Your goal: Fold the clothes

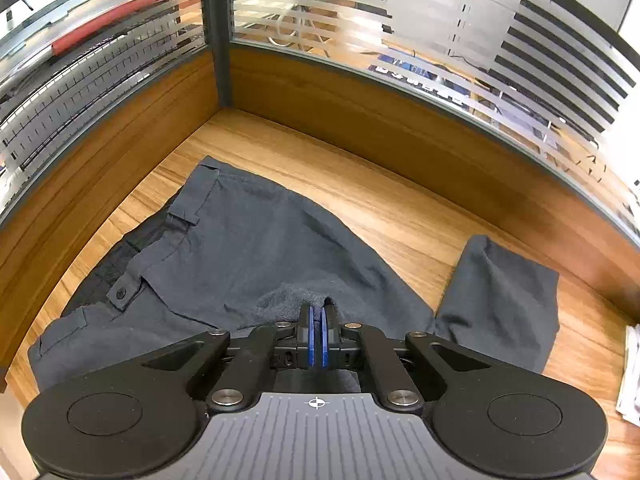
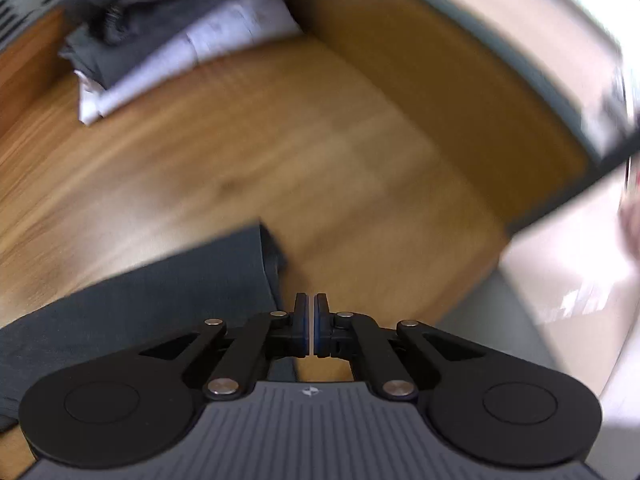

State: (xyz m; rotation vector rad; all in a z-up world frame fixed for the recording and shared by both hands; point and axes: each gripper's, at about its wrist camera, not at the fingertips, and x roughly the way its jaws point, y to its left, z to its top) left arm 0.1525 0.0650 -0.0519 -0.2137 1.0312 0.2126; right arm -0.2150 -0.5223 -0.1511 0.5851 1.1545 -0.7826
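Dark grey trousers (image 1: 240, 248) lie spread on the wooden desk (image 1: 400, 216), with the buttoned waistband (image 1: 120, 292) at the left and a leg end (image 1: 504, 300) lying at the right. My left gripper (image 1: 319, 310) points down at the middle of the trousers. It is shut on a bunched fold of their fabric, whose fleecy inner side shows around the tips. The right wrist view is blurred. In it my right gripper (image 2: 311, 300) is shut with nothing between its pads, over bare desk just right of a trouser leg's edge (image 2: 160, 300).
Wooden partition walls with striped glass (image 1: 360, 40) close off the desk corner behind the trousers. A pile of folded grey and white clothes (image 2: 160, 40) sits at the far left in the right wrist view. A white cloth (image 1: 630, 372) shows at the left wrist view's right edge.
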